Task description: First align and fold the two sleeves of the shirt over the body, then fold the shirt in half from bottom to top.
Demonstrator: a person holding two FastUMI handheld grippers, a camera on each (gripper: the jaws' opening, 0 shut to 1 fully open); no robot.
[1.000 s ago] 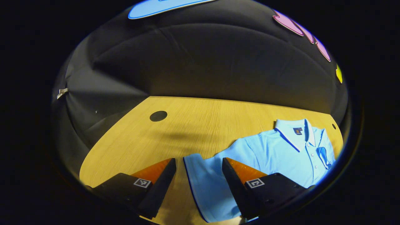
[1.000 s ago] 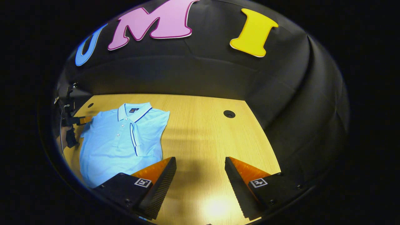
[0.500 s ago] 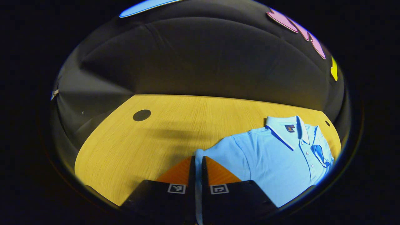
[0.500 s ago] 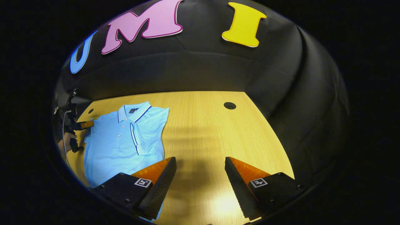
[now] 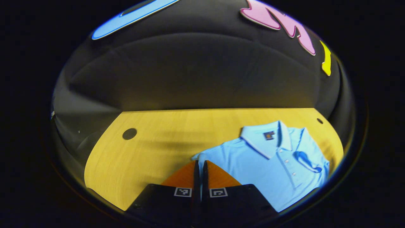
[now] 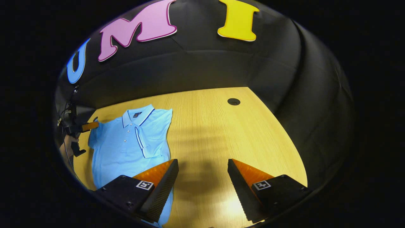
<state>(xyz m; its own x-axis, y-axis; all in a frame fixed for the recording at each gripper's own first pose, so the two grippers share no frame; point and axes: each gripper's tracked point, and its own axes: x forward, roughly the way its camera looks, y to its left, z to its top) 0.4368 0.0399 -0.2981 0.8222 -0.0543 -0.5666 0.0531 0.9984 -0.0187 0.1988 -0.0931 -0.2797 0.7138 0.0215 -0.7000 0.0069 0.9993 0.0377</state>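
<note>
- One light-blue short-sleeved polo shirt (image 6: 126, 142) with a white-edged collar lies face up on the pale wooden table (image 6: 221, 133), collar toward the booth's wall, on the table's left part in the right gripper view.
- Sleeves, two: one sleeve (image 6: 147, 142) lies folded across the chest. The other sleeve (image 5: 202, 157) is out at the shirt's far side.
- Left gripper (image 5: 198, 164): fingers pressed together, pinching that outer sleeve's edge; in the right gripper view it sits at the shirt's shoulder.
- Right gripper (image 6: 202, 177): fingers spread wide, holding nothing, over bare table just beside the shirt's hem.
- Handling, my judgement: light, soft knit, limp; will sag and crease if dragged. Best taken at sleeve cuff or hem corners.
- Table has two dark round holes, counted in the left gripper view.
</note>
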